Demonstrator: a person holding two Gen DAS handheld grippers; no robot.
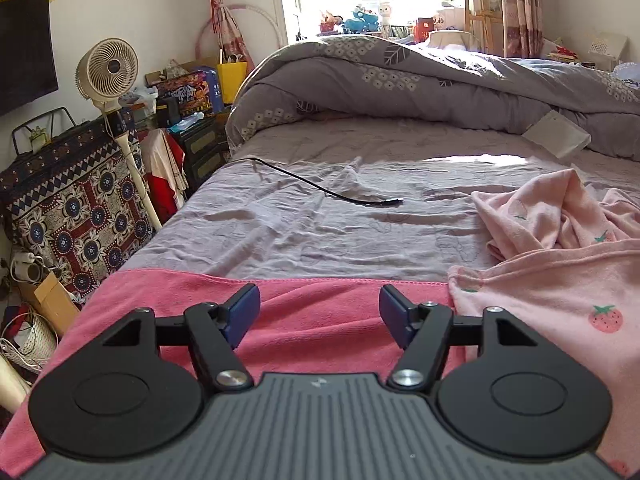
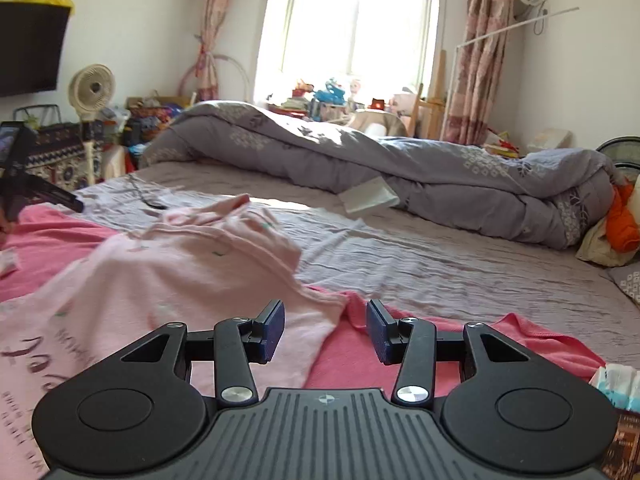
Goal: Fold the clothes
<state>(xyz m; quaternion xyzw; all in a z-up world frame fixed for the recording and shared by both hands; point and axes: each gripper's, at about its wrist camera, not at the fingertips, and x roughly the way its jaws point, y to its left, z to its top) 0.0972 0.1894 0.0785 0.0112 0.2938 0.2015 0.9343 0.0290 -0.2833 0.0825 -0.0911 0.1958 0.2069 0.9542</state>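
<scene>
Pink garment [image 2: 168, 276] just beyond right tool [image 2: 326, 330] (agape)

Both grippers, left [image 1: 319, 312] and right [image 2: 326, 330], are showing black linkage arms, dark blue ribbed pads [image 1: 244, 312], silver pivot screws, round black discs, and a grey ribbed body bearing a small white mark.

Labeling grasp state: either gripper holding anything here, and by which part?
Nothing held. Left gripper and right gripper are both open, above the pink towel and pale pink shirt.
</scene>
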